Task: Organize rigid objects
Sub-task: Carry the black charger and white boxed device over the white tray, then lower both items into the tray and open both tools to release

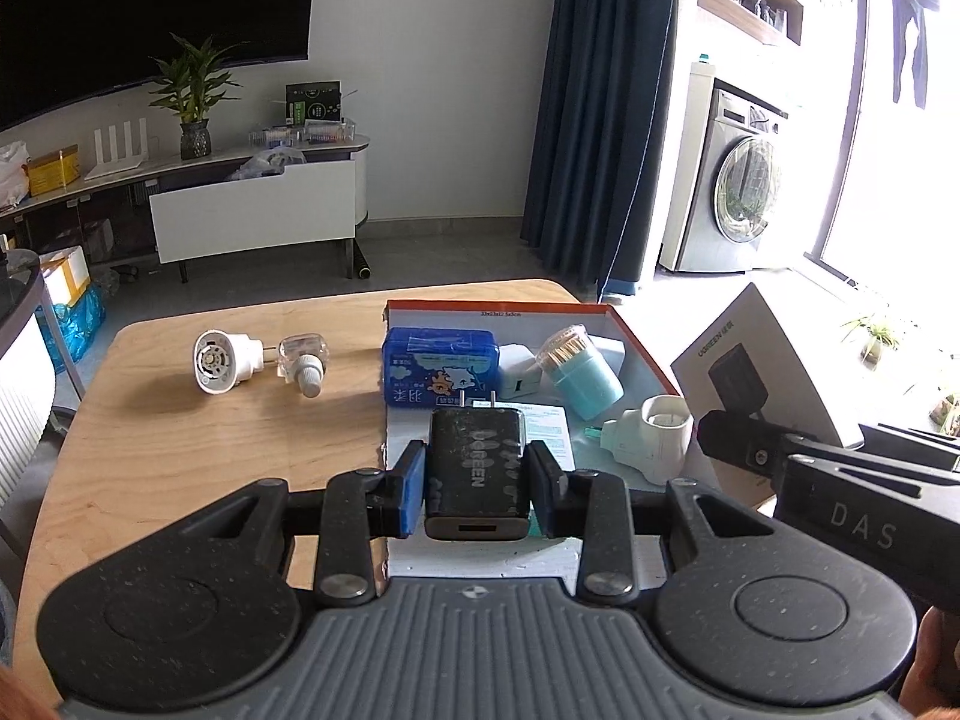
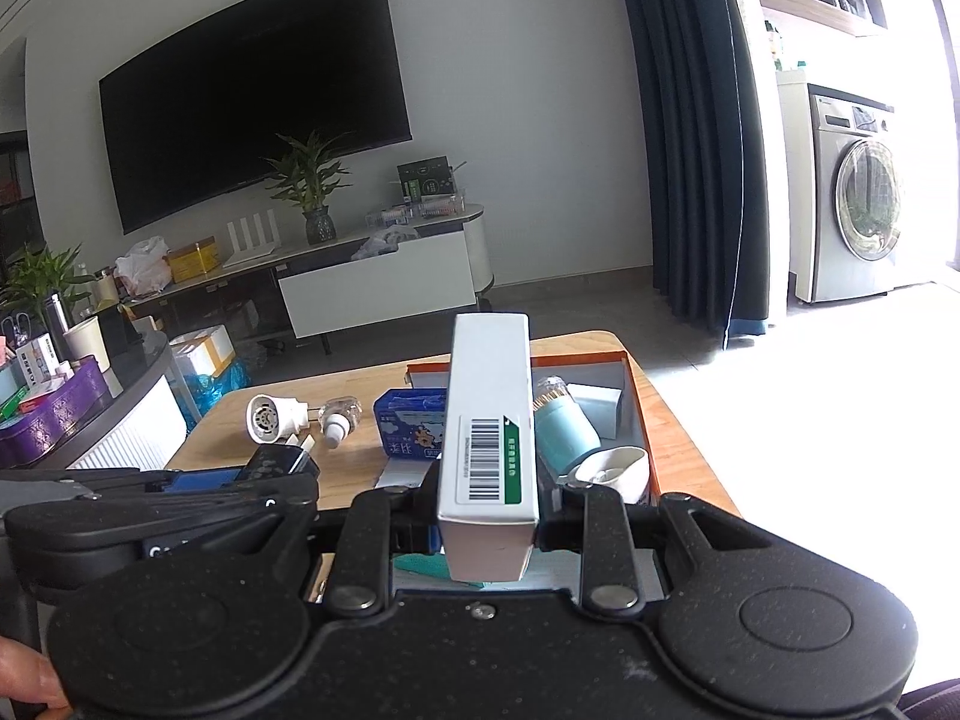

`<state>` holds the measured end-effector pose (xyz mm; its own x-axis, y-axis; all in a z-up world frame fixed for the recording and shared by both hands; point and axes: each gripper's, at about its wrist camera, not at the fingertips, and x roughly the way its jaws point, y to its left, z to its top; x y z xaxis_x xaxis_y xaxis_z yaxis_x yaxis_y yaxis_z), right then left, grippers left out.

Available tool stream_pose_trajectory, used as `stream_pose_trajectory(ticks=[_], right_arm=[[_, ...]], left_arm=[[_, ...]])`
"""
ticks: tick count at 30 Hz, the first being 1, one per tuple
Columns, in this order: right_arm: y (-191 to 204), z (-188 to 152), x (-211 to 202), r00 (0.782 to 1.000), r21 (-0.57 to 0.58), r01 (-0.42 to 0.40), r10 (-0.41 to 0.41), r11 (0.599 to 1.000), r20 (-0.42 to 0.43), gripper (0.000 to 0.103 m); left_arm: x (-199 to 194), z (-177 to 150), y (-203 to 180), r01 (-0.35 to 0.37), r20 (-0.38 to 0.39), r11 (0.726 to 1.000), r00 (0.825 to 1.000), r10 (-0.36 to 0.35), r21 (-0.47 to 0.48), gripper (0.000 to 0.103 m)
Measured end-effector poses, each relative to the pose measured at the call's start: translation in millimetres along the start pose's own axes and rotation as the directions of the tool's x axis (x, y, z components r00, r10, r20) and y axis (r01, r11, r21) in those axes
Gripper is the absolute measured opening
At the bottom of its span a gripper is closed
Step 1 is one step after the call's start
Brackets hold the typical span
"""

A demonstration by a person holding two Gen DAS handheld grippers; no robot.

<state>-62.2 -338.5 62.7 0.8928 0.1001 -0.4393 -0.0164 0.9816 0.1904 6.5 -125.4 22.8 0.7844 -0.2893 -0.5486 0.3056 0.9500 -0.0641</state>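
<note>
Here, black charger clamped at mid-body between the blue pads of the left gripper, lower centre of the left view, prongs pointing away, held over the near left part of the orange-rimmed box. Best lowered flat onto a bare patch of the box floor, prongs kept off the blue tissue pack, pads parted only once the body rests. Casing matte black, scuffed pale, grey lettering along its top, a slot in the near end. Right gripper closed on a white carton with a barcode label, centre of the right view, above the same box. Inside the box: toothpick jar, white plug, white socket adapter. Left on the wooden table, upper left of the left view: a white night-light and a clear bottle, just beside each other.
</note>
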Motion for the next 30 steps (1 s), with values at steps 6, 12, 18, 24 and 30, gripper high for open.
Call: stream_pose_trajectory(ticks=[6, 12, 18, 24, 30], right_arm=[[-8.3, -0.5, 3.2, 1.0, 0.021, 0.016, -0.015, 1.0, -0.005, 0.032], [-11.7, -0.9, 7.0, 0.999, 0.029, 0.031, -0.031, 0.999, -0.012, 0.032], [-17.1, -2.1, 11.8, 0.999, 0.04, 0.05, -0.05, 0.998, -0.019, 0.032], [-21.5, -6.3, 17.9, 0.997, 0.046, 0.072, -0.07, 0.996, -0.032, 0.032], [-25.1, -9.8, 24.6, 0.994, 0.046, 0.099, -0.097, 0.994, -0.046, 0.033]], left_arm=[[5.0, 0.5, -7.6, 0.017, -0.009, 1.0, 1.0, -0.016, 0.009, 0.036], [11.1, 1.4, -15.5, 0.034, -0.016, 0.999, 0.999, -0.033, 0.023, 0.036], [16.9, -1.0, -21.4, 0.046, -0.03, 0.998, 0.999, -0.045, 0.031, 0.036], [24.1, -3.3, -26.2, 0.061, -0.048, 0.998, 0.997, -0.059, 0.034, 0.036], [31.6, -4.3, -31.1, 0.075, -0.064, 0.996, 0.995, -0.072, 0.038, 0.036]])
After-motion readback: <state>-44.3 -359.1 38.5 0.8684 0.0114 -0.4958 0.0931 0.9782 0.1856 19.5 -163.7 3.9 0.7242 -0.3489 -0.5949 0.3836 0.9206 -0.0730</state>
